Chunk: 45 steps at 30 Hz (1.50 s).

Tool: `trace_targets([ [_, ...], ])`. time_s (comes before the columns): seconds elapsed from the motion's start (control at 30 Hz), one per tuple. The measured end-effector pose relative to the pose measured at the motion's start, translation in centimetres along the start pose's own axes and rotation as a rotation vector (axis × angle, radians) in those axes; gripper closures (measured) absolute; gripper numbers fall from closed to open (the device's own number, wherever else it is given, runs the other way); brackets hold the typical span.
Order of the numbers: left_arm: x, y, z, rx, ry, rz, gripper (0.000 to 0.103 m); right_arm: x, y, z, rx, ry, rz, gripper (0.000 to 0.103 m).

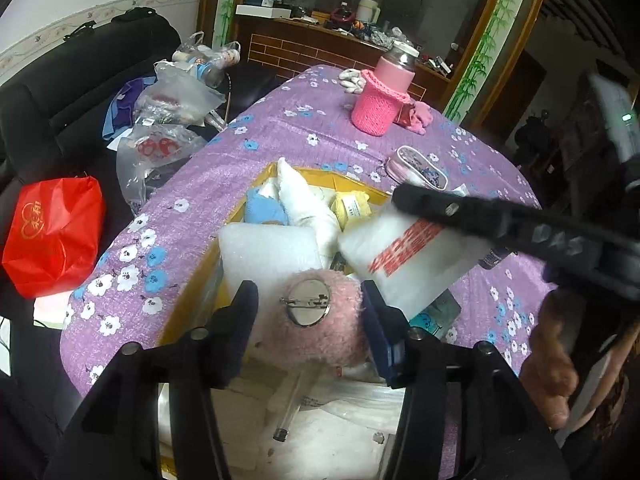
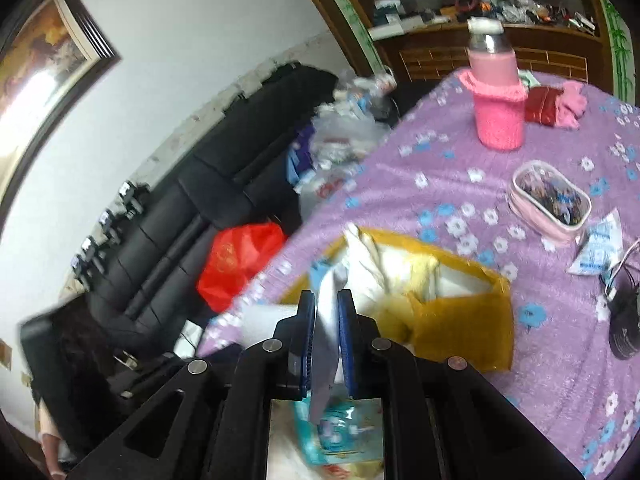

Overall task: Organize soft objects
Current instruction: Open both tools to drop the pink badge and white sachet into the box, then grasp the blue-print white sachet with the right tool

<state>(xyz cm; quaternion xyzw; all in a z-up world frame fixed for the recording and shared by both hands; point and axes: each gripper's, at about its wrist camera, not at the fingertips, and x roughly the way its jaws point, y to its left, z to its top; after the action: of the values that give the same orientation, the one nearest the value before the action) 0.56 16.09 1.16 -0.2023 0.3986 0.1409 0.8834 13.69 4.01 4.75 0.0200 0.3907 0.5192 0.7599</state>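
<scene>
Tilting downward, the left gripper (image 1: 308, 308) straddles a pink plush badge (image 1: 316, 316).

R gripper (image 2: 325, 304) pinches white bag (image 2: 326, 344) over yellow box (image 2: 460, 320).

Purple tablecloth (image 1: 304, 136) printed with white and blue flowers; yellow box (image 2: 460, 320) near its front edge; fuzzy pink badge (image 1: 320, 320); pink knitted bottle sleeve (image 1: 378, 106); red bag (image 1: 52, 236).

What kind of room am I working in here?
Probably a lived-in home living room: a black leather sofa, a table under a purple flowered cloth, and a framed picture on the wall.
</scene>
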Motion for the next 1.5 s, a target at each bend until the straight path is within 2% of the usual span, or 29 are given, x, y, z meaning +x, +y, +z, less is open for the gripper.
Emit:
trace_targets([
  [0.03, 0.1, -0.2, 0.0, 0.005, 0.002, 0.000, 0.052, 0.6, -0.3, -0.1, -0.002, 0.017, -0.008, 0.082],
  [0.1, 0.2, -0.8, 0.0, 0.033, 0.005, 0.010, 0.048, 1.5, -1.3, -0.2, 0.021, 0.041, -0.054, 0.058],
  [0.13, 0.2, -1.1, 0.1, 0.043, 0.001, 0.017, 0.048, 1.6, -1.8, -0.2, 0.028, 0.042, -0.064, 0.054],
  [0.23, -1.0, -1.3, 0.2, 0.039, -0.098, 0.044, 0.048, 0.9, -2.9, -0.2, 0.048, 0.011, -0.103, 0.052],
  [0.27, -1.3, -1.6, 0.3, 0.049, -0.117, 0.044, 0.045, 0.4, -3.3, -0.1, 0.043, -0.004, -0.112, 0.051],
  [0.47, -0.8, -3.3, 0.8, 0.086, -0.073, -0.020, 0.043, -2.7, -5.0, -1.0, 0.056, -0.057, -0.115, 0.044],
  [0.67, -0.5, -4.1, 1.7, 0.043, -0.039, -0.117, 0.043, -7.1, -9.9, -0.3, 0.134, -0.106, -0.161, 0.043],
  [0.83, 0.0, -4.6, 2.3, 0.020, -0.017, -0.163, 0.043, -7.7, -15.1, 3.1, 0.221, -0.056, -0.254, 0.043],
  [0.97, -0.3, -4.8, 2.7, 0.012, -0.016, -0.181, 0.043, -4.7, -19.8, 6.4, 0.322, 0.091, -0.304, 0.043],
  [1.13, -0.9, -4.7, 2.6, 0.017, -0.020, -0.178, 0.043, -1.7, -22.3, 9.0, 0.342, 0.175, -0.415, 0.043],
  [1.2, -0.9, -4.8, 2.6, 0.020, -0.020, -0.173, 0.043, 0.3, -23.1, 9.7, 0.368, 0.255, -0.390, 0.044],
  [1.23, -0.9, -4.8, 2.6, 0.020, -0.021, -0.168, 0.043, 1.0, -23.4, 9.6, 0.373, 0.289, -0.384, 0.045],
  [1.27, -0.9, -4.8, 2.6, 0.018, -0.024, -0.165, 0.043, 2.0, -23.5, 9.6, 0.369, 0.319, -0.402, 0.052],
  [1.33, -0.7, -4.8, 2.7, 0.016, -0.020, -0.164, 0.043, 3.2, -24.1, 9.5, 0.388, 0.357, -0.407, 0.055],
  [1.37, -0.7, -4.9, 2.7, 0.015, -0.018, -0.162, 0.043, 3.8, -24.3, 9.6, 0.389, 0.368, -0.398, 0.057],
  [1.4, -0.6, -5.1, 2.8, 0.015, -0.016, -0.160, 0.043, 4.4, -24.2, 9.9, 0.370, 0.374, -0.412, 0.064],
  [1.5, -0.3, -5.8, 3.2, 0.032, -0.012, -0.146, 0.043, 5.1, -23.3, 10.5, 0.304, 0.366, -0.458, 0.067],
])
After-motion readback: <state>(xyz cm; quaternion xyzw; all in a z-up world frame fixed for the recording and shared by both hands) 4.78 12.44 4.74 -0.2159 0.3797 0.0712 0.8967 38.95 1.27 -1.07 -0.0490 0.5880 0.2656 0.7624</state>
